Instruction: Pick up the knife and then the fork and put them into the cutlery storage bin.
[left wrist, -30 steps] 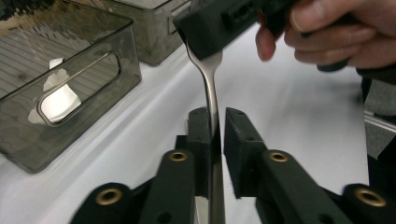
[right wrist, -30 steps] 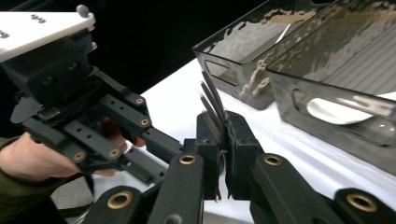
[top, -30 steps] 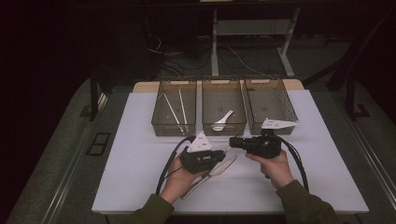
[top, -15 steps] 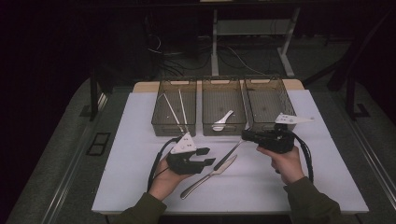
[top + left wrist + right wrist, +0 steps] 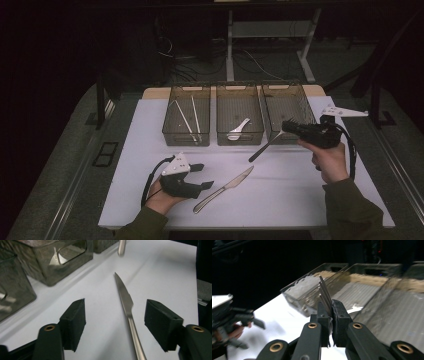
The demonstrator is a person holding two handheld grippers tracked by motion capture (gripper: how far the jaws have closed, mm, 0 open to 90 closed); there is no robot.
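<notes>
The right tongs [image 5: 329, 315] pinch a fork [image 5: 324, 291] by its neck above the right bin [image 5: 287, 112]. The left tongs [image 5: 115, 322], just been opening, straddle the knife [image 5: 125, 300] lying on the table [image 5: 150, 130]. Both utensils look stiff, slick and light; best gripped mid-handle.

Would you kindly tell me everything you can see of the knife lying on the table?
The knife is a plain table knife that looks like polished metal in one piece, with a slim rounded handle and a pointed blade. It lies flat on the white table, blade toward the three bins. The left gripper has just been opening its jaws, which now stand either side of the handle without touching it. Nothing else touches the knife.
</notes>
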